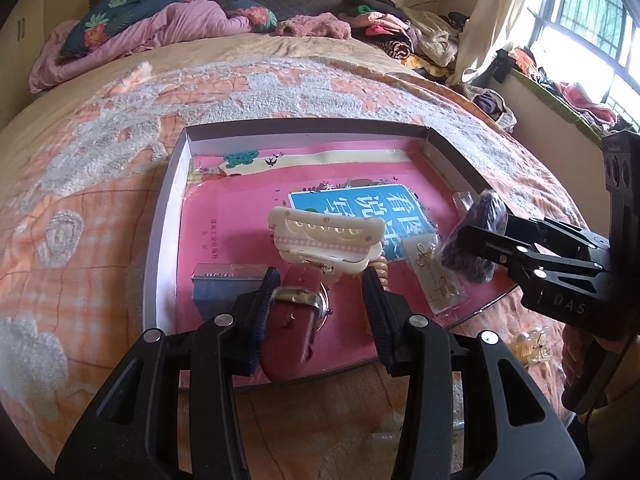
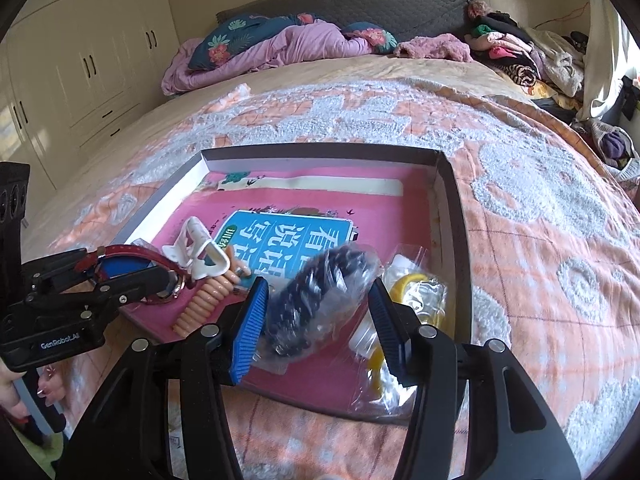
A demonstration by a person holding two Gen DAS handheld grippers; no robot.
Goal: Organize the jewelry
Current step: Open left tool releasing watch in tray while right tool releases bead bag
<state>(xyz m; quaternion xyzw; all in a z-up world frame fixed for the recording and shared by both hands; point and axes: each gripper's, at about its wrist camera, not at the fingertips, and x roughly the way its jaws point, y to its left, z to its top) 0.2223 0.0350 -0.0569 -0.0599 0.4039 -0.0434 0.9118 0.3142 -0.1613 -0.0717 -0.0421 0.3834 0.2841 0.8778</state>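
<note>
- The shallow box lid (image 1: 172, 184) lies on the orange-and-white bedspread (image 1: 100, 128), and everything is placed against that lid.
- Inside it, a pink book (image 1: 236, 216) covers the floor of the lid.
- The left gripper (image 1: 316, 304) hovers over the lid's near edge, jaws well apart, with a red-strapped wristwatch (image 1: 296, 320) between them; the strap is blurred, and it seems to hang against the left pad only.
- Just beyond the watch, toward the lid's middle, a cream hair claw clip (image 1: 324, 240) rests on the book, with a peach spiral hair tie (image 2: 204, 300) touching it.
- A small blue box (image 1: 218, 288) sits by the lid's left wall.
- The right gripper (image 2: 316, 312) is over the lid's near right part, jaws wide, a dark hair accessory in a clear bag (image 2: 316, 296) between them, touching the left pad.
- A packet of gold bow earrings (image 1: 432, 272) lies beside that bag.
- Another clear packet with something yellow (image 2: 408, 292) lies against the lid's right wall.
</note>
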